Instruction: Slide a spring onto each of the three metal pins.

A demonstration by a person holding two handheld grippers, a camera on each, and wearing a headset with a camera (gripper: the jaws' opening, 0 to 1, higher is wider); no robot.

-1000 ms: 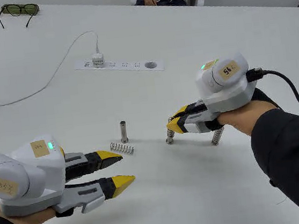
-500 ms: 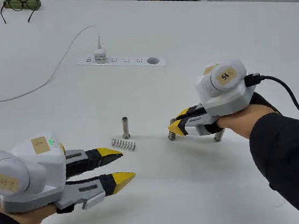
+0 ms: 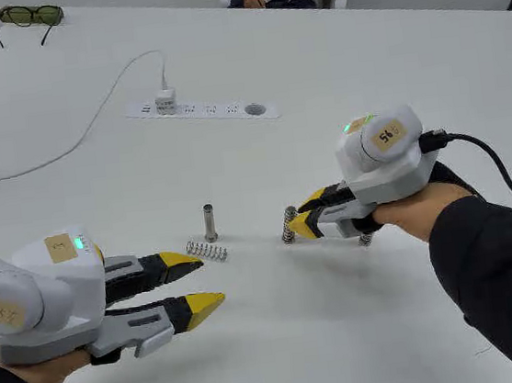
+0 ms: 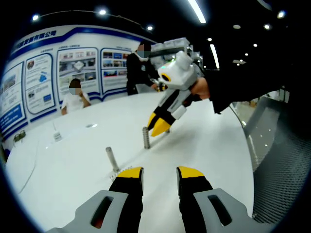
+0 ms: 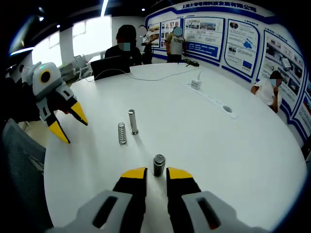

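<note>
Nearest the person, the left tongs [image 3: 195,280] hover low over the white table [image 3: 283,345] with their yellow tips parted and nothing between them. They point toward the loose spring [image 3: 206,250], which lies on its side just beyond the tips. Right behind that spring, close but not touching it, the bare pin [image 3: 209,223] stands upright and free on the table. The step in hand looks like the last fitting, this spring onto this pin. It would go best if the left tongs took the spring near one end with a light pinch, so the coils keep their shape. They would then turn it upright, centre its open end over the pin's top and lower it straight down. A sideways nudge could topple the pin, since nothing appears to fix it in place. Farther right, the right tongs [image 5: 156,175] are slightly parted and clamp nothing, their tips just beside the sprung pin [image 3: 287,224]. They could come across to steady the bare pin at its base. A small coiled shape under the right hand may be another finished pin, but it is mostly hidden. Beyond all this lies a power strip [image 3: 201,112].
</note>
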